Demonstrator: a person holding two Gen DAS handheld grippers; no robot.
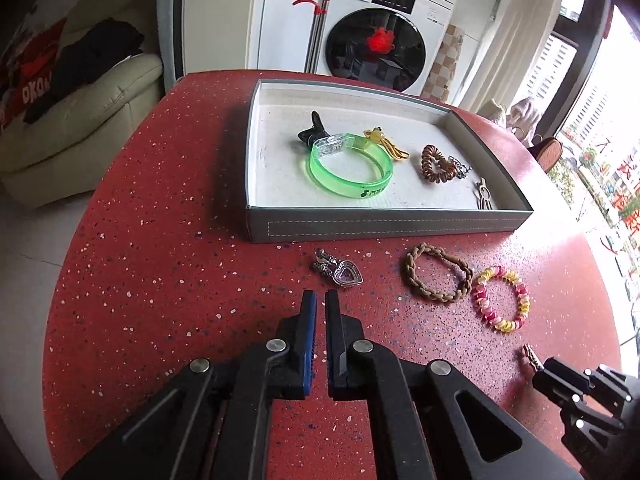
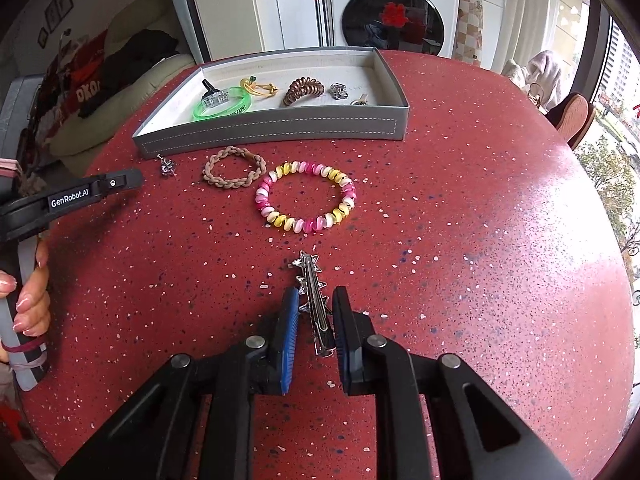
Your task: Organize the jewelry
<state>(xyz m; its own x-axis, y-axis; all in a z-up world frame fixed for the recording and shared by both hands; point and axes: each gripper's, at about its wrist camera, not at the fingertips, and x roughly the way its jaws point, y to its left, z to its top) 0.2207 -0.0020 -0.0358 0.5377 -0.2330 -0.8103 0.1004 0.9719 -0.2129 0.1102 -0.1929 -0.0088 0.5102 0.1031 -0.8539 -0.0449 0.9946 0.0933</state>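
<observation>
A grey tray (image 1: 384, 227) (image 2: 276, 132) on the red table holds a green bangle (image 1: 349, 170) (image 2: 222, 105), a brown coil tie (image 1: 436, 163) (image 2: 303, 90), a yellow tie (image 1: 386, 144) and small metal pieces. In front of it lie a silver heart pendant (image 1: 340, 271) (image 2: 168, 166), a braided brown band (image 1: 437, 273) (image 2: 234, 170) and a pink-yellow coil band (image 1: 501, 299) (image 2: 306, 197). My left gripper (image 1: 321, 300) is nearly shut and empty, just short of the pendant. My right gripper (image 2: 316, 300) is open around a spiked silver hair clip (image 2: 314, 300) lying on the table.
The round table's edge (image 2: 600, 208) curves close on the right. A sofa with clothes (image 1: 80, 92) stands at the left, a washing machine (image 1: 380, 36) behind the tray. The right gripper shows at the lower right of the left wrist view (image 1: 580, 396).
</observation>
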